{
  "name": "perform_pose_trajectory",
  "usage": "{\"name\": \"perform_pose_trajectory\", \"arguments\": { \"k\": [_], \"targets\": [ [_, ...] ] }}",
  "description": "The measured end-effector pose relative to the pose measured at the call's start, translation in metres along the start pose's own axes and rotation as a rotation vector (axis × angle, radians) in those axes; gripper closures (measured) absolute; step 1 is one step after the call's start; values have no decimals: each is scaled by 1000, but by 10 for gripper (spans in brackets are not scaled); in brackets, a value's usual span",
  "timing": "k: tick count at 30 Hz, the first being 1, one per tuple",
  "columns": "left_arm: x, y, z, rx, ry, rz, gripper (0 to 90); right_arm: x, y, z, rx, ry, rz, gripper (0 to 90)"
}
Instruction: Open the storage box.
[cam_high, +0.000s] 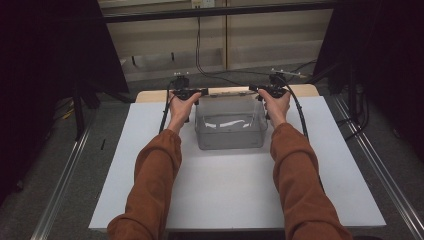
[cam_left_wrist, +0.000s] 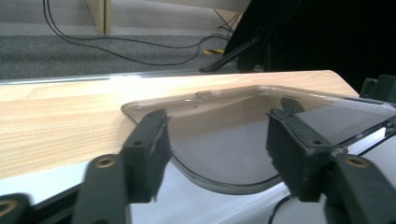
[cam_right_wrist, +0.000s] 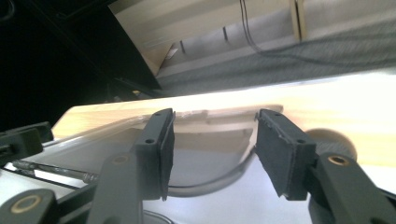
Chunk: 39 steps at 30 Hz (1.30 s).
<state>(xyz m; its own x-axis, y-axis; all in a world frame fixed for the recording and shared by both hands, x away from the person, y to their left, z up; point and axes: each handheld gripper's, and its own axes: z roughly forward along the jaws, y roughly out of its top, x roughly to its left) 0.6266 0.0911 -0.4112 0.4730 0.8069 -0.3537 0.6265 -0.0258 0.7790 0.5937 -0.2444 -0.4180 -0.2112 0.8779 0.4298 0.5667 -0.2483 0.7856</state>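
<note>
Clear bin (cam_high: 230, 131) corners sit between both grippers' released fingers (cam_left_wrist: 148, 154) — apparently untouched.

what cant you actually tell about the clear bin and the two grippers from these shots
- High view: the hands hide whether the left gripper and right gripper touch the clear plastic rectangular bin.
- Left gripper view: the bottom edge cuts off the bin's base.
- Right gripper view: the black jaw pads cover part of the rim, so contact is unclear.
- High view: glare hides any contents of the bin.
</note>
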Motion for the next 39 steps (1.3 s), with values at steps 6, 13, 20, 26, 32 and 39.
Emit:
{"name": "perform_pose_trajectory", "arguments": {
  "k": [6, 13, 20, 26, 32, 39],
  "targets": [
    [4, 0, -4, -33, 12, 21, 270, 3, 4, -4, -36, -7, -56, 418],
    [-1, 1, -11, -41, 11, 68, 169, 8, 2, -10, -50, -8, -98, 370],
    [-7, 5, -21, -66, 16, 94, 96, 16, 3, -18, -49, -4, -137, 261],
    [-14, 4, -22, -62, 6, 143, 71, 20, 1, -23, -61, 20, -148, 185],
    [-22, 0, -31, -89, 16, 191, 63, 23, -3, -29, -59, -9, -190, 80],
    [-23, -11, -42, -118, -41, 213, 42, 25, -8, -41, -89, -4, -232, 42]
  ]
}}
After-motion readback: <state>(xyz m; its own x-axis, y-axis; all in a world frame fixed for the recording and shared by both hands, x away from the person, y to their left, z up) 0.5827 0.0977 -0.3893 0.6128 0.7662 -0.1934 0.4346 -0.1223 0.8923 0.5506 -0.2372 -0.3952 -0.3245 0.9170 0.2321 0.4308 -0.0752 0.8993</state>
